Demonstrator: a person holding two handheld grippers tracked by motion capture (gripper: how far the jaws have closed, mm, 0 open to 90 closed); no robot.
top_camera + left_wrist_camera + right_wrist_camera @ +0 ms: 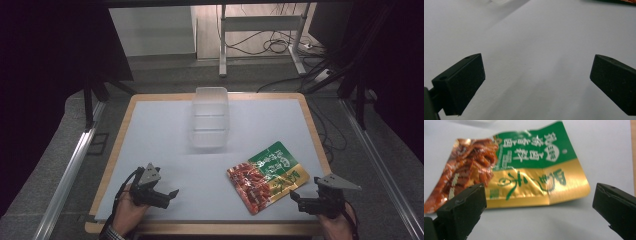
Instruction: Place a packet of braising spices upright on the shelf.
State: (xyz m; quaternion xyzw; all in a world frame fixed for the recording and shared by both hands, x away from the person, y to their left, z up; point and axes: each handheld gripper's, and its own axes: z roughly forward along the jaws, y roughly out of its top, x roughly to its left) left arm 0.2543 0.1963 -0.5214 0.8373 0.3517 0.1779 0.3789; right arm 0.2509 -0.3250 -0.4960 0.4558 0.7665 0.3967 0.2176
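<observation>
The snack packet (268, 175) lay flat on the pale surface (165, 135), in its near right part, with 1 red end pointing to the near edge and the green and gold end pointing away to the right. The right gripper (296, 198) hovered just beside the gold corner of the packet, near the right edge of the surface, held by a hand (337, 222) that came in from below. In the right gripper view, its 2 black jaws stood wide apart and held nothing, and the packet (519, 172) lay just in front of them, not touching them. The left gripper (170, 195) was at the near left part of the surface, well apart from the packet, and was held by the other hand (129, 214). In the left gripper view its jaws were also spread wide, with bare surface (531, 50) between them. A clear plastic container (210, 117) stood at the far middle of the surface, apart from both grippers and from the packet.
</observation>
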